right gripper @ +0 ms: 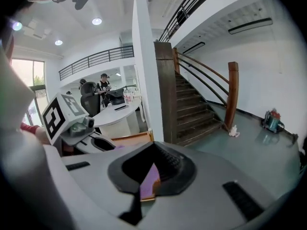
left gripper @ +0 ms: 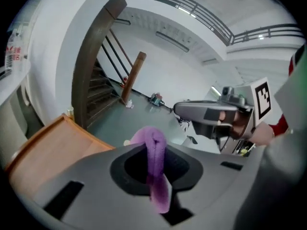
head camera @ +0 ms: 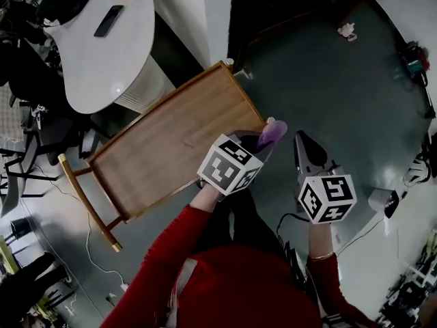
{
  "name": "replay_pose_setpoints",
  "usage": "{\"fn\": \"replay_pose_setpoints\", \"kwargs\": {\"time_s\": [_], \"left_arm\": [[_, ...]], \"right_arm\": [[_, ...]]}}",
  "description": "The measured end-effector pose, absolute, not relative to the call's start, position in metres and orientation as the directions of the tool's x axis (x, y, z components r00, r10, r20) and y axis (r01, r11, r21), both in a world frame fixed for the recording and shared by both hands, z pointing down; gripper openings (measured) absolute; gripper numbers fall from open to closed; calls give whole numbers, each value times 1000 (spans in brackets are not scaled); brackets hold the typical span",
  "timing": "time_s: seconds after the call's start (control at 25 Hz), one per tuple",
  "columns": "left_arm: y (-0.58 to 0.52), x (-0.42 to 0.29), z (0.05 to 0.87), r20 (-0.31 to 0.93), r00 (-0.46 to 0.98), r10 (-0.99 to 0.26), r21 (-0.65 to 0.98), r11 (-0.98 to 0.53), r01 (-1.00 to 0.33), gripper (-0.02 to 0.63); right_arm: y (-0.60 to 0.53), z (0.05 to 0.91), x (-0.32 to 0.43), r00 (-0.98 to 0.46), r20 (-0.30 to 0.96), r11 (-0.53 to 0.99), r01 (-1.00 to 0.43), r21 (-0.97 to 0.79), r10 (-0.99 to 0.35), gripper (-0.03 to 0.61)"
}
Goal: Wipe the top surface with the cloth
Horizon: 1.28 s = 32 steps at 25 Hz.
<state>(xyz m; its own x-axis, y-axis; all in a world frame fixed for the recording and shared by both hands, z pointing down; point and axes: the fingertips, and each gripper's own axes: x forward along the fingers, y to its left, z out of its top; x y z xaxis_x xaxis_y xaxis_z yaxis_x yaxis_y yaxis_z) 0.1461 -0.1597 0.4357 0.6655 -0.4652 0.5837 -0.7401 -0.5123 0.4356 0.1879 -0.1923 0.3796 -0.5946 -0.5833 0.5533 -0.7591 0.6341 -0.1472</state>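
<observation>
Grey-green smooth floor (head camera: 328, 94) lies open and wide to the right of and beyond both tools. White round-ended table (head camera: 102, 53) at upper left carries a flat black slab (head camera: 108, 20), seen clearly only in the head view. Rectangular brown wooden top with a raised rim (head camera: 171, 142) sits tilted across the middle, bare, its right corner just beside the left gripper (head camera: 263, 143). That tool's jaws are clamped on the purple soft cloth (head camera: 272, 133), which pokes out just past the corner, over the floor rather than the wood. The left gripper view shows the pinch straight on, cloth folded over the jaw tips. Right gripper (head camera: 301, 142) hangs over bare floor near the left one, jaws pressed together, gripping nothing. Only the gripper views show the dark wooden staircase (right gripper: 196, 114).
</observation>
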Motion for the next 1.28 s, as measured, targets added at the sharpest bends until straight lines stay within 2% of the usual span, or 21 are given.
{"fn": "replay_pose_setpoints", "kwargs": {"time_s": [0.24,0.44,0.68,0.84,1.12,1.28], "left_arm": [[-179,130,491,727,527,-440,231,-566,-792,48],[-230,76,530,786,369,-495,149,-429,-891,48],[-301,-8,538,810,186,-556,29,-280,-960,48],[-327,-56,536,816,98,-570,-23,-202,-979,48],[-333,-81,533,805,24,-593,-64,-126,-990,48],[-321,-103,483,647,-40,-761,-92,-26,-995,48]], "right_arm": [[-191,385,184,-602,564,655,-743,-137,-565,5],[-199,395,192,-610,573,657,-737,-157,-547,5],[-219,403,191,-613,588,656,-734,-175,-528,5],[-228,406,177,-617,599,666,-724,-178,-511,5],[-233,406,167,-642,594,700,-692,-177,-485,5],[-235,397,146,-682,568,744,-646,-172,-461,5]]}}
